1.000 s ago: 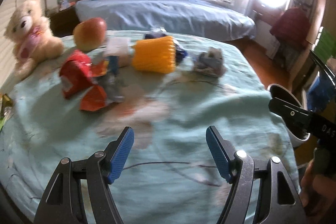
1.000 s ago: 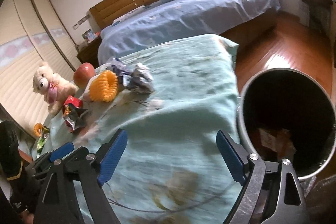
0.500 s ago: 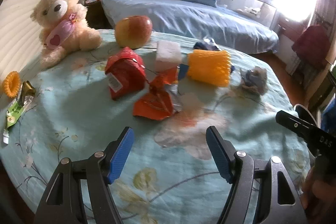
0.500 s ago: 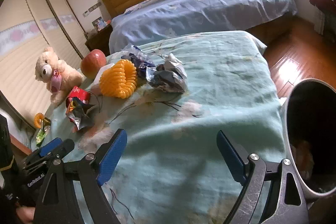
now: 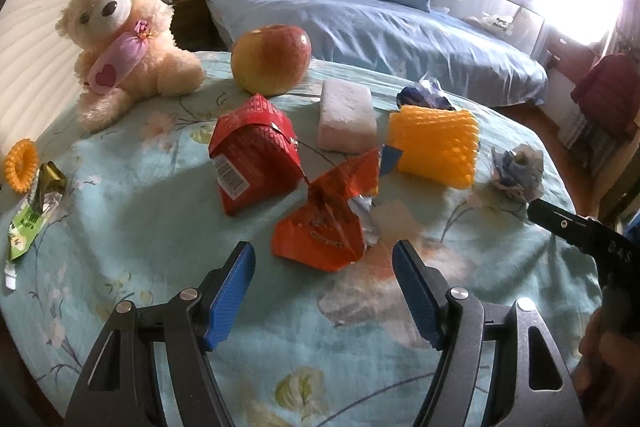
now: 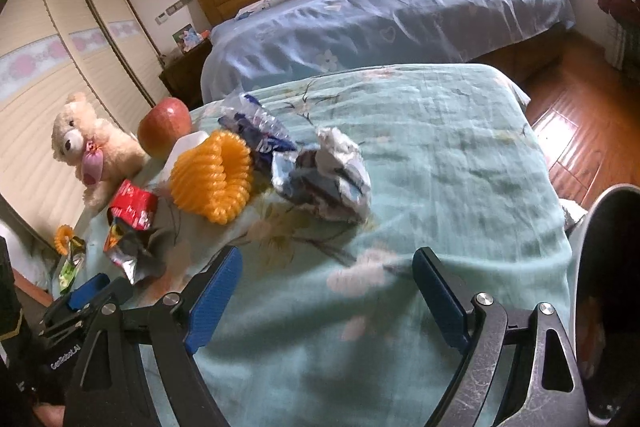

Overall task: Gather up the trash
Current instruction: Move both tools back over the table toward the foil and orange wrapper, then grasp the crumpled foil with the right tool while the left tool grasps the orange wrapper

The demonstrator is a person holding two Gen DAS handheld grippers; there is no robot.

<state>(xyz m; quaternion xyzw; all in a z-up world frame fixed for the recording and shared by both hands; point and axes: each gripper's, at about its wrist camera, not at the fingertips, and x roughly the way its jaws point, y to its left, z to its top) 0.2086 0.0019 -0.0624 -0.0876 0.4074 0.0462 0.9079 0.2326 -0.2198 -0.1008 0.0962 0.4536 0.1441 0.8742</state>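
Observation:
My left gripper (image 5: 324,263) is open and empty, just short of a crumpled orange wrapper (image 5: 328,215) on the teal cloth. Behind it lie a red packet (image 5: 256,159), an orange foam net (image 5: 436,147), a blue wrapper (image 5: 424,97) and a crumpled grey-blue wrapper (image 5: 516,173). My right gripper (image 6: 328,267) is open and empty, a short way before the grey-blue wrapper (image 6: 328,183). The foam net (image 6: 212,183) and the blue wrapper (image 6: 256,127) lie to its left. The trash bin (image 6: 592,251) stands at the right edge.
A teddy bear (image 5: 120,35), an apple (image 5: 272,59) and a white sponge block (image 5: 346,115) sit at the table's far side. A green sachet (image 5: 32,215) and an orange hair ring (image 5: 20,167) lie at the left. A blue bed (image 6: 380,11) stands behind.
Both grippers swung left, away from the bin and toward the trash. The left one closed in on the orange wrapper. Both stayed open.

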